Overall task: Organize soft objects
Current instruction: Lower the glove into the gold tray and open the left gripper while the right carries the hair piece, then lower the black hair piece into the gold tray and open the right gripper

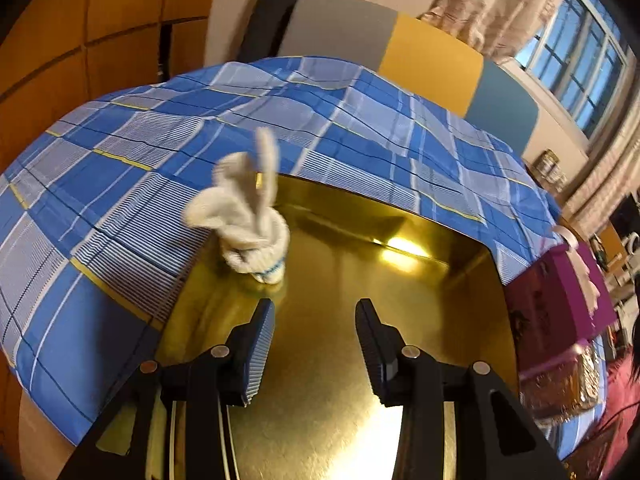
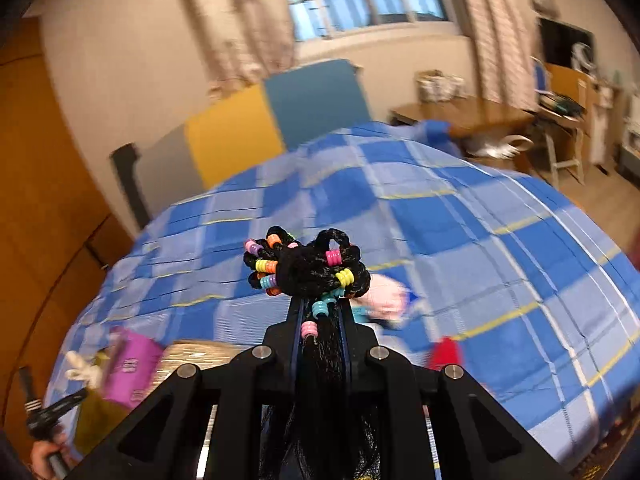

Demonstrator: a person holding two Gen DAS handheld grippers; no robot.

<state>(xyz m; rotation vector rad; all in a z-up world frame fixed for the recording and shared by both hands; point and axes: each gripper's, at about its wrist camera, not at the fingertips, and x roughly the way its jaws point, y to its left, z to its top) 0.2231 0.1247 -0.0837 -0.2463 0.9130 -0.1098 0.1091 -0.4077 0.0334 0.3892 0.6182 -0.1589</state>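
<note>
In the left wrist view a white knit glove (image 1: 248, 216) lies bunched on the far left edge of a shiny gold tin (image 1: 332, 320) that rests on the blue plaid bed (image 1: 120, 184). My left gripper (image 1: 315, 340) is open and empty over the tin, just short of the glove. In the right wrist view my right gripper (image 2: 320, 304) is shut on a black braided hair piece with coloured beads (image 2: 304, 268), held above the bed (image 2: 460, 220). A pink and white soft item (image 2: 386, 300) lies on the bed beyond it.
A purple box (image 1: 556, 304) stands right of the tin, with a clear packet (image 1: 560, 384) below it. In the right wrist view the purple box (image 2: 128, 364), a red item (image 2: 444, 354) and the left gripper's handle (image 2: 48, 420) show. A headboard and a wooden desk (image 2: 460, 112) stand behind.
</note>
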